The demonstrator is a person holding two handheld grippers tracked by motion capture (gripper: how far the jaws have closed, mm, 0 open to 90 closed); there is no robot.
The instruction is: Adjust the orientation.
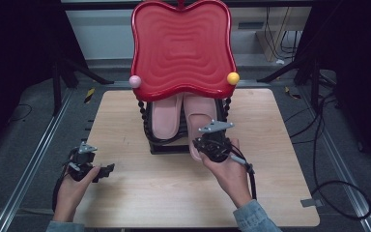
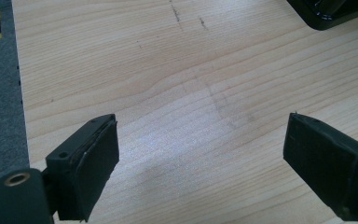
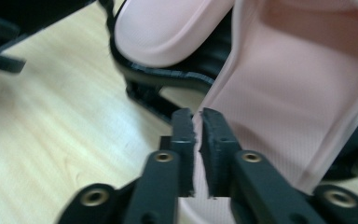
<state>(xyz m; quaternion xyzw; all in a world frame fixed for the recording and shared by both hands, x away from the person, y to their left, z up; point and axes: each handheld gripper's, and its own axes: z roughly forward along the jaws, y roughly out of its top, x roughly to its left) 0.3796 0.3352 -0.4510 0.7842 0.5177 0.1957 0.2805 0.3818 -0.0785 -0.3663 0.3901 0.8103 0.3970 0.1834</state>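
On a wooden table [image 1: 140, 203], the left gripper [image 1: 92, 169] at eight o'clock hovers with jaws spread wide, holding nothing. Nearer the centre, the right gripper [image 3: 198, 140] is pinched closed on the rim of a pink slipper [image 3: 298, 102]. Beyond, at twelve o'clock, a second pink slipper [image 1: 165, 117] rests on a black rack [image 1: 166, 144] under a red tray [image 1: 181, 48].

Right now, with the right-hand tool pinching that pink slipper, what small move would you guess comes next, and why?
Probably a slow pull toward the person. The right gripper has its jaws closed on the rim of the pink rubber slipper, which already sticks out from the black rack under the red wavy tray. The left gripper waits open over bare wooden table, so it seems uninvolved for now.
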